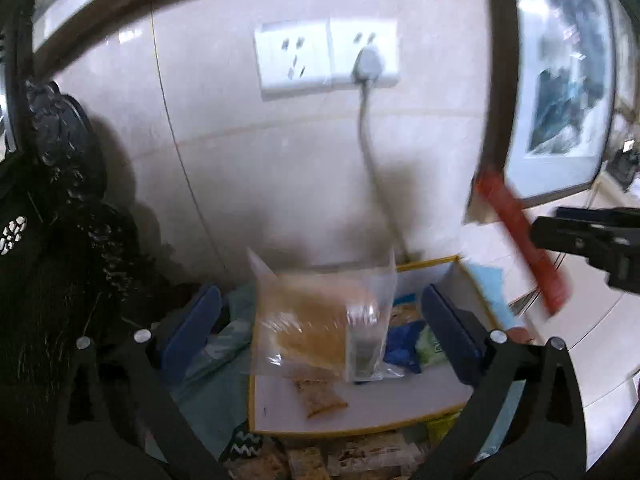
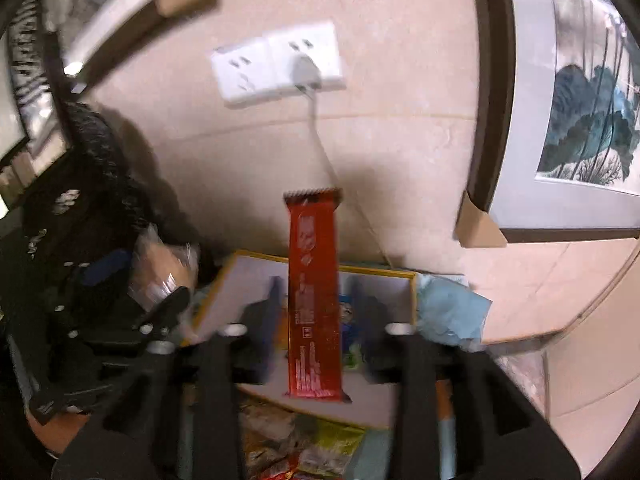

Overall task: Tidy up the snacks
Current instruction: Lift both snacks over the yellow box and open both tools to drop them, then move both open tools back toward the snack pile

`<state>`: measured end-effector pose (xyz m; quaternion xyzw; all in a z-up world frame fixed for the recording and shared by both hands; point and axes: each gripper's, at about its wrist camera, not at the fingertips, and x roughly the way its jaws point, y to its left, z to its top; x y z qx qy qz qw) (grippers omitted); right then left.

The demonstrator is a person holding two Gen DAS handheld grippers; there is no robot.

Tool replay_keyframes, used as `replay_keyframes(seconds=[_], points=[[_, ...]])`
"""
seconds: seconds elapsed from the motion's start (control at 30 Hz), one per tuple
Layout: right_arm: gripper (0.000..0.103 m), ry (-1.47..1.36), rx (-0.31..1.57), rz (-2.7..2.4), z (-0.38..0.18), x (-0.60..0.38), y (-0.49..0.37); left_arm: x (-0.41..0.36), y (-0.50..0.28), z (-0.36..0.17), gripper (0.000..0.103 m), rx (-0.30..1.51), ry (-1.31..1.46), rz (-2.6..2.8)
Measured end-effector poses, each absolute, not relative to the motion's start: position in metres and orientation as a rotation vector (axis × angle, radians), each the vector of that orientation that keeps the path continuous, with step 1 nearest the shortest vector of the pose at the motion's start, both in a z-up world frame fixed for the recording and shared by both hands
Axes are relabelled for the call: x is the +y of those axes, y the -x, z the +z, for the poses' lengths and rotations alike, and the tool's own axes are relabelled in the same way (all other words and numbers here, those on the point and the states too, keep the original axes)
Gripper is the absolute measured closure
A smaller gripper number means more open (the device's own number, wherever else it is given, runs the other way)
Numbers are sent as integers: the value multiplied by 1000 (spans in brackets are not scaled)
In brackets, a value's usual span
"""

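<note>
A clear bag with a brown pastry (image 1: 308,320) hangs blurred between the blue pads of my left gripper (image 1: 322,320). The jaws stand wide and neither pad touches it. Below lies a yellow-rimmed white box (image 1: 352,430) with a small snack packet (image 1: 320,398) and blue and green packets (image 1: 404,344) inside. A long red snack bar (image 2: 316,300) stands upright between the fingers of my right gripper (image 2: 320,312), with a gap on each side, over the same box (image 2: 248,280). In the left wrist view the red bar (image 1: 520,240) shows tilted at the right.
A tiled wall with a double socket and a plugged grey cable (image 1: 326,58) rises behind the box. A framed painting (image 2: 580,120) leans at the right. A black mesh object (image 1: 60,200) stands at the left. Light blue wrapping (image 2: 452,308) and loose snack packets (image 2: 320,448) lie around the box.
</note>
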<state>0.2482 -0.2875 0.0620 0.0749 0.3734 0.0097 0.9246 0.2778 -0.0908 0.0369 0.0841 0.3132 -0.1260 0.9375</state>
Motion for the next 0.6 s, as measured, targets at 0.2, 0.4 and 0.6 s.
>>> replay_keyframes(seconds=[0.2, 0.4, 0.6], points=[[44, -186, 802, 5, 38, -298, -228, -73, -271, 11, 2, 701, -161, -235], [44, -230, 888, 27, -2, -294, -180, -49, -223, -25, 2, 763, -80, -212], [44, -287, 1001, 28, -55, -283, -123, -51, -146, -88, 2, 869, -185, -283]])
